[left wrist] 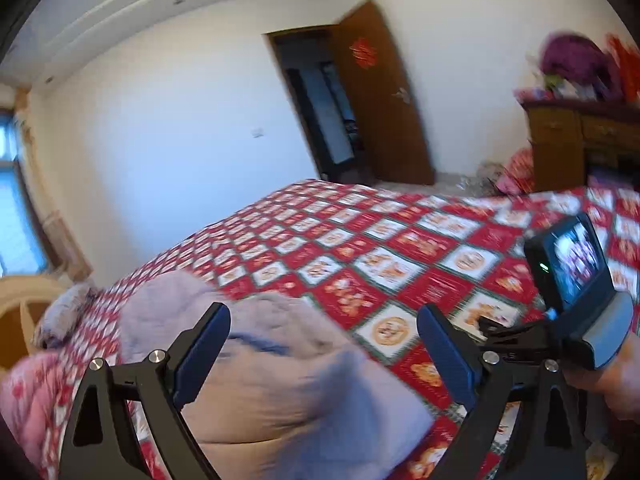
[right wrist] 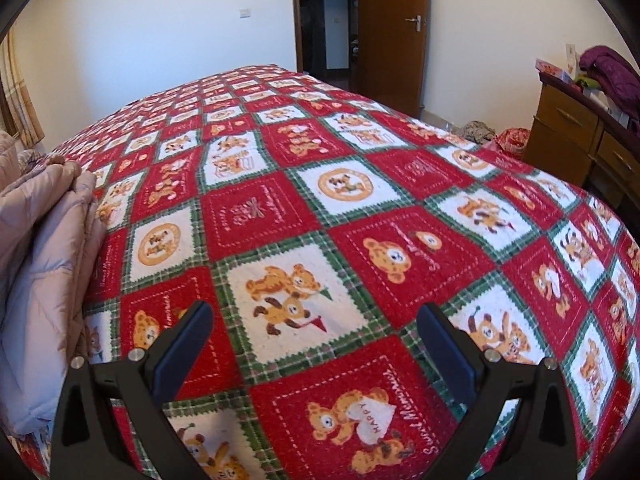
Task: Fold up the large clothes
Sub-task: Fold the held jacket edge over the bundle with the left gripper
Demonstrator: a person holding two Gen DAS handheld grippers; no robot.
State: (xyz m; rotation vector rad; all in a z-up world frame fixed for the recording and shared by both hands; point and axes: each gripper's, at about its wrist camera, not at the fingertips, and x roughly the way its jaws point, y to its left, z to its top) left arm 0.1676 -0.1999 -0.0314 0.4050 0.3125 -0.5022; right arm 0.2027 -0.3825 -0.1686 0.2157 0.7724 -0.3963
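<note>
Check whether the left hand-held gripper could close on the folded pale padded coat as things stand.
Probably yes. The left hand-held gripper is open, and the folded padded coat lies on the bed right before it, with nothing between. The right hand-held gripper hangs off to the side, over bare bedspread.

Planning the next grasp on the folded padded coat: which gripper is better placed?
Left. The left gripper is open right over the padded coat; the right gripper faces bare bedspread.

- A folded jacket (right wrist: 44, 264) is laid on the bedspread (right wrist: 320, 216), at its left edge.
- A doorway (right wrist: 324, 16) is seen behind the bed.
- A dresser (right wrist: 576, 136) is placed to the right.
</note>
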